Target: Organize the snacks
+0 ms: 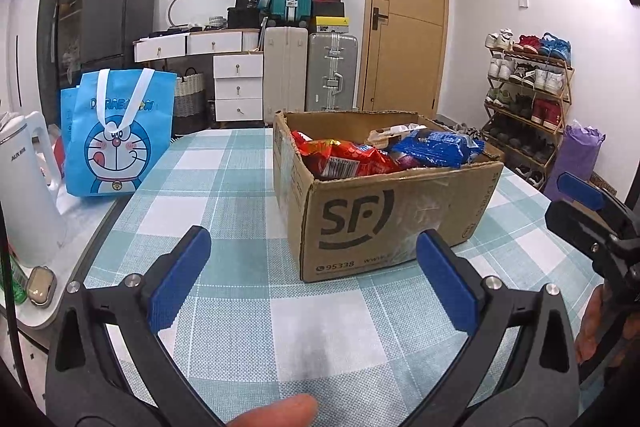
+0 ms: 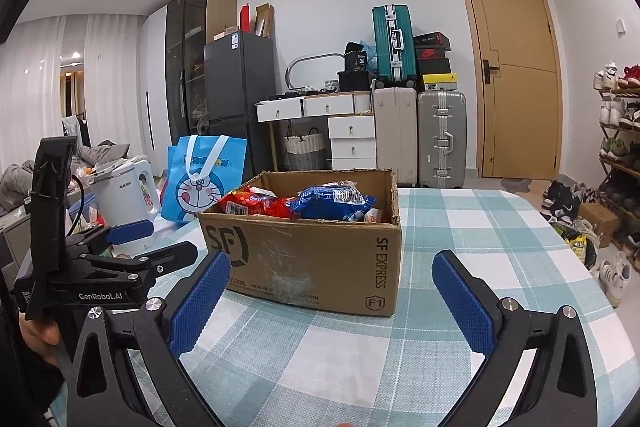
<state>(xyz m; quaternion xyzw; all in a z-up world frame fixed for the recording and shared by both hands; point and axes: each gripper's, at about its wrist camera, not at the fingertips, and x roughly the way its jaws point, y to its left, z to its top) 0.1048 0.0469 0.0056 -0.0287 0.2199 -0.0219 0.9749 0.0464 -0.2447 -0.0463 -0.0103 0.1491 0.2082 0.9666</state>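
I see my left tongs (image 1: 314, 281) and right tongs (image 2: 330, 301) both spread wide, gripping nothing, above the checked tabletop (image 1: 248, 195). Just ahead stands the SF Express cardboard box (image 2: 320, 255), holding red (image 1: 344, 157) and blue snack packets (image 1: 438, 147).

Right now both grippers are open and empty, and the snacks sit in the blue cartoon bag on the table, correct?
Not quite. The snacks sit in the cardboard box, not the blue cartoon bag, as the right wrist view shows. The left gripper and right gripper are indeed open and empty.
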